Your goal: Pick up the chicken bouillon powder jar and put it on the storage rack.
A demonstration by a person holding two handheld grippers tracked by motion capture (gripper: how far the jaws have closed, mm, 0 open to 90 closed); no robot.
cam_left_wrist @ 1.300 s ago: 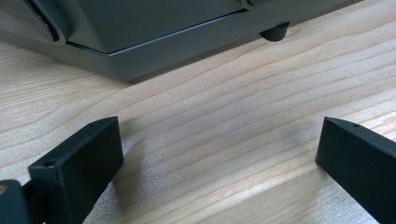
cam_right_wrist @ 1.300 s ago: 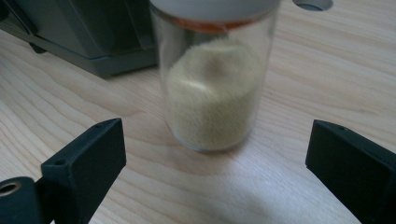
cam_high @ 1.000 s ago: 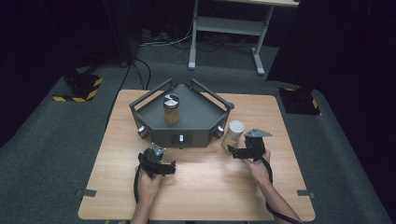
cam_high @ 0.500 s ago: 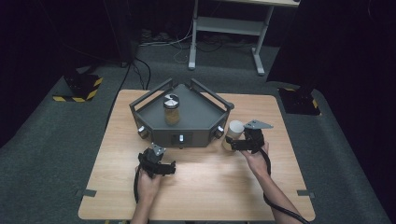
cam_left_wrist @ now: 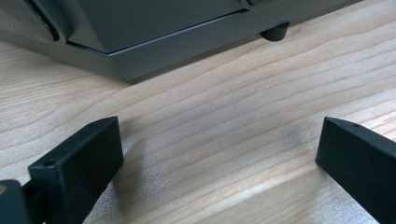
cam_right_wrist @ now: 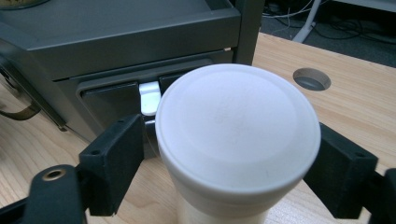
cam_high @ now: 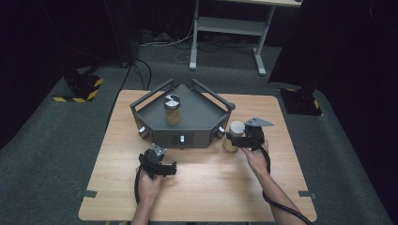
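The small round jar with the wide white plastic lid (cam_right_wrist: 238, 130) stands upright on the pale wooden table (cam_high: 211, 197), just beside the right front corner of the dark grey angular tray unit (cam_high: 187, 119), and it looks like a light, rigid container, its body pale and its contents hard to make out from here. The lid seems smooth and a little slippery, and it overhangs the body, so I would judge the safest hold to be on the straight wall just under the lid, where the rim would stop the jar sliding down. That is where the right gripper (cam_right_wrist: 224, 172) has it: in the right gripper view the jar sits squarely between the two black jaws, which have just been closing in from either side and now lie against its sides below the lid, as far as I can tell. In the high view the right gripper (cam_high: 240, 140) comes at the jar from the person's side, with the hand low behind it. Away to the left, the left gripper (cam_high: 158, 165) rests near the front edge of the tray unit with its jaws wide apart and nothing between them but bare wood. A second jar with a shiny metal lid and amber contents (cam_high: 172, 110) stands on top of the tray unit, well apart from both grippers.
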